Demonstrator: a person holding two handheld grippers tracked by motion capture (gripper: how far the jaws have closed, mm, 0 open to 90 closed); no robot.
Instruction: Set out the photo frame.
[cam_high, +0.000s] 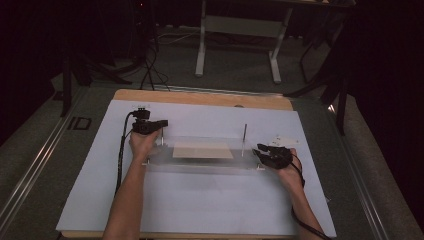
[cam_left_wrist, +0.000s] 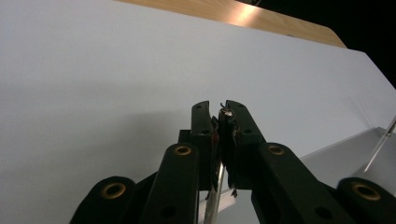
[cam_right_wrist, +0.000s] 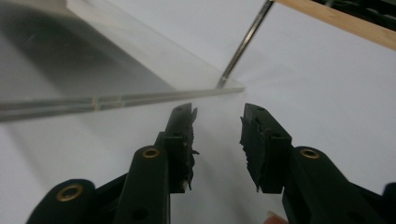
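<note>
plate (cam_high: 200, 162): clear, flat on the white sheet, a beige card on it
rods (cam_high: 244, 140): thin metal, upright at its corners

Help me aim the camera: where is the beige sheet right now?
In the high view, the beige sheet lies mid-table on the clear plate, between two upright rods.

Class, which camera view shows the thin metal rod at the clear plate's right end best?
The right gripper view: the rod rises from the clear plate's corner. The high view shows it small; the left gripper view catches a sliver.
</note>
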